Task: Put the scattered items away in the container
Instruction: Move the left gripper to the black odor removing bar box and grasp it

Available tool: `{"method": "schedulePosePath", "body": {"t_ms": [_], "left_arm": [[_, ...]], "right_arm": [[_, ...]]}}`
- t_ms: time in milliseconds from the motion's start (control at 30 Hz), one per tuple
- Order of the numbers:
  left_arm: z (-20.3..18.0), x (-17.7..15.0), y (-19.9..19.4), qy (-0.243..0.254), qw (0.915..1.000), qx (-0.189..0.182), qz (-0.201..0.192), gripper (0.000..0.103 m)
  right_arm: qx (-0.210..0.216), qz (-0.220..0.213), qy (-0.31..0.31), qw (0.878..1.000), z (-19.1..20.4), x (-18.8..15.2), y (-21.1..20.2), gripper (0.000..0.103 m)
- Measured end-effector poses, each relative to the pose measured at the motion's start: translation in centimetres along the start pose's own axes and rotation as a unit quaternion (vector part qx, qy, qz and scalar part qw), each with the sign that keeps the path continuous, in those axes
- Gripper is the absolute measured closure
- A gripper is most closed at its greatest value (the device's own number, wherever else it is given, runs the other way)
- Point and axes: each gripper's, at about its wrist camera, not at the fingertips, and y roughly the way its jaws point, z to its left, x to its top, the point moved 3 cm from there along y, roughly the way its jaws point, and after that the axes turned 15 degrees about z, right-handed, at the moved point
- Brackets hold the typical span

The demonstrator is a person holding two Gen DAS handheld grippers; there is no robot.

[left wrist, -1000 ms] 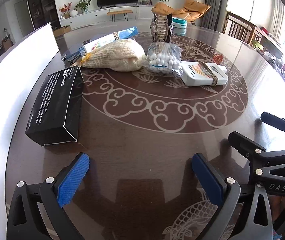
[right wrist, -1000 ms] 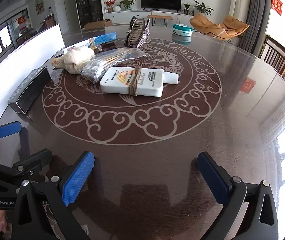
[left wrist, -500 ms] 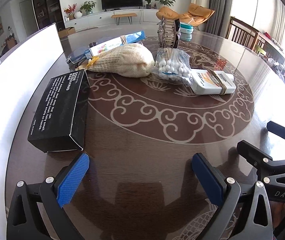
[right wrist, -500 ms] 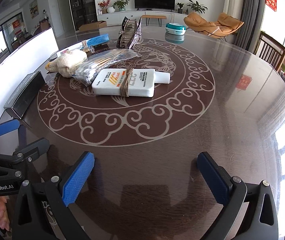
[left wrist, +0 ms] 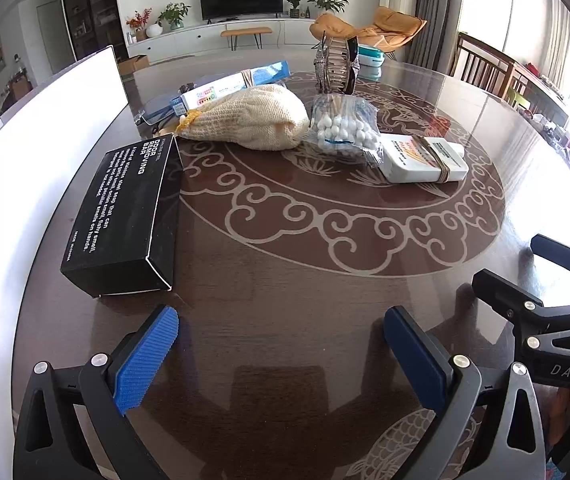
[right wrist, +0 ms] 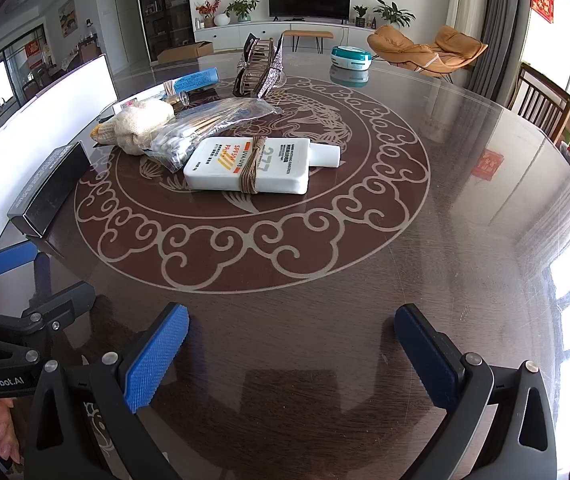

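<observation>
Presently both blue-padded grippers, left (left wrist: 281, 344) and right (right wrist: 291, 344), hover wide open and empty over the near edge of the dark round patterned tabletop (right wrist: 465, 208). Mid-table: white flat bottle bound with twine (right wrist: 249, 164), clear bag of cotton swabs (left wrist: 343, 130), cream knitted pouch (left wrist: 249, 122). Left edge: black rectangular carton (left wrist: 123, 216) beside the white container wall (left wrist: 25, 152).

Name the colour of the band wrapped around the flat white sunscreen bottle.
Brownish tan band, clearest in the right wrist view.
</observation>
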Motion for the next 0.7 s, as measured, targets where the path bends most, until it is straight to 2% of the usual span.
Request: {"method": "schedulePosePath", "body": {"t_ms": [200, 400, 533, 700], "left_arm": [[2.8, -1.8, -0.6, -0.017, 0.9998, 0.005, -0.007, 0.000], [6.1, -1.5, -0.4, -0.056, 0.9983, 0.019, -0.005, 0.000], [6.2, -0.6, -0.3, -0.049, 0.9987, 0.017, 0.003, 0.000], [6.1, 1.4, 0.3, -0.007, 0.9997, 0.004, 0.022, 0.000]], "right_arm": [[0.000, 0.000, 0.000, 1.000, 0.0, 0.0, 0.0, 0.000], [0.000, 0.000, 0.000, 1.000, 0.0, 0.0, 0.0, 0.000], [0.000, 0.000, 0.000, 1.000, 0.0, 0.0, 0.0, 0.000], [0.000, 0.000, 0.000, 1.000, 0.0, 0.0, 0.0, 0.000]]}}
